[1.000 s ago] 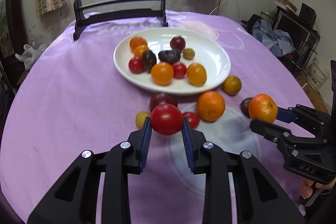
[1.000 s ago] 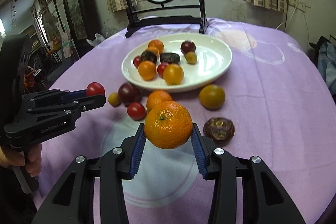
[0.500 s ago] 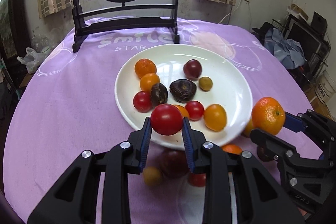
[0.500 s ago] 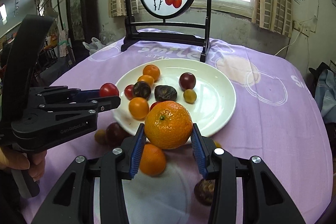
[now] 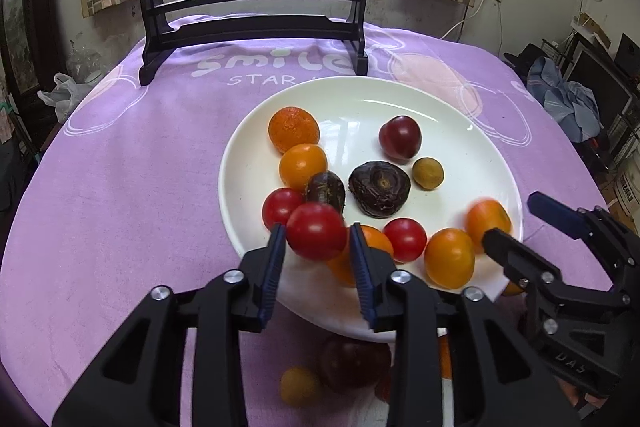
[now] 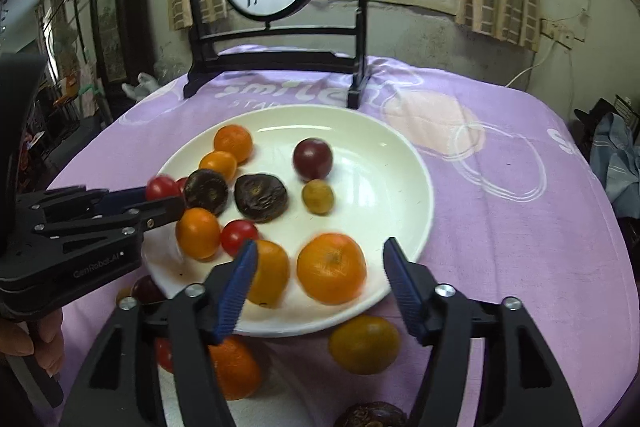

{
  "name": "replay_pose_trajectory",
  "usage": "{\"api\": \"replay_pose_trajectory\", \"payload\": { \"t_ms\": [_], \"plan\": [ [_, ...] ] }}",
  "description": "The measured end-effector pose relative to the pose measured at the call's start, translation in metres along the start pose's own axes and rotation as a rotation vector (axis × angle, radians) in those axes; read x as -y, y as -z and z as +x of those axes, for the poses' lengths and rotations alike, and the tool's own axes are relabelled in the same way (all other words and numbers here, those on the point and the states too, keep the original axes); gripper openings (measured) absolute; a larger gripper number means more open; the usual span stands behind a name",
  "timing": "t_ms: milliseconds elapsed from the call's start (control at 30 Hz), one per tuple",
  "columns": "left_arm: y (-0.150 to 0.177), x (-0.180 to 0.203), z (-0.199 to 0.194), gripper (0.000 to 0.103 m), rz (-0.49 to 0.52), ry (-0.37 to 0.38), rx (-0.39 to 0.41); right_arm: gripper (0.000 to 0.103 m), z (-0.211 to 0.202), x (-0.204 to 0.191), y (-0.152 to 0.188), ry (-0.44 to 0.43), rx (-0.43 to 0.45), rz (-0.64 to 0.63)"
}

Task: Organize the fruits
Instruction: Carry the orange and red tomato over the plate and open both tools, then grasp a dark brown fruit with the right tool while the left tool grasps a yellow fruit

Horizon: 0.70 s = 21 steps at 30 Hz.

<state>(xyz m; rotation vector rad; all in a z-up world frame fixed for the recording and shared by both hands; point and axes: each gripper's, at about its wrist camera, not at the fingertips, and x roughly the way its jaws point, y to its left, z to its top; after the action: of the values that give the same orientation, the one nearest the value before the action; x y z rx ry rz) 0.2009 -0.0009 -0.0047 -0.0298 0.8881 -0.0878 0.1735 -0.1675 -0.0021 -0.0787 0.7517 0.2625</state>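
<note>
A white plate (image 5: pixel 460 115) on the purple cloth holds several oranges, red tomatoes, dark plums and wrinkled passion fruit. My left gripper (image 5: pixel 318 247) hangs over its near left rim. The jaws are opening, and the red tomato (image 5: pixel 316 231) sits loosely between the pads, with a gap on its right. From the right wrist view, that tomato (image 6: pixel 162 187) shows at the left gripper's (image 6: pixel 160 201) tip. My right gripper (image 6: pixel 320 259) is opening wide over the near rim. The orange (image 6: pixel 331 267), blurred, lies on the plate (image 6: pixel 400 155) between the jaws, touching neither pad.
A round painted screen on a black stand (image 5: pixel 256 19) stands behind the plate. Loose on the cloth in front lie a dark plum (image 5: pixel 352 359), a small yellow fruit (image 5: pixel 298 385), a yellow-green tomato (image 6: pixel 364 343), an orange (image 6: pixel 236 367) and a passion fruit (image 6: pixel 368 415).
Both grippers moved forward over the plate's near rim. The right jaws spread and the orange dropped onto the plate. The left jaws widened around the red tomato.
</note>
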Motion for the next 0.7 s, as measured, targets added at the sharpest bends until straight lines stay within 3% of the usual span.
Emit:
{"api": "replay_pose_trajectory", "payload": {
  "t_ms": [33,233,500,700],
  "plan": [
    [0.000,0.000,-0.001,0.048,-0.001,-0.002,0.001,0.067,-0.003,0.001,0.000,-0.008,-0.002,0.000],
    [0.010,0.008,-0.022,0.061,0.018,-0.004,0.033,0.068,-0.024,0.007,0.009,-0.034,0.013,0.011],
    [0.033,0.013,-0.048,0.068,0.044,-0.004,0.046,0.073,-0.058,0.022,0.030,-0.029,0.027,0.022],
    [0.059,0.016,-0.062,0.078,0.047,0.006,0.037,0.073,-0.071,0.029,0.060,0.010,-0.018,0.004]
  ]
}}
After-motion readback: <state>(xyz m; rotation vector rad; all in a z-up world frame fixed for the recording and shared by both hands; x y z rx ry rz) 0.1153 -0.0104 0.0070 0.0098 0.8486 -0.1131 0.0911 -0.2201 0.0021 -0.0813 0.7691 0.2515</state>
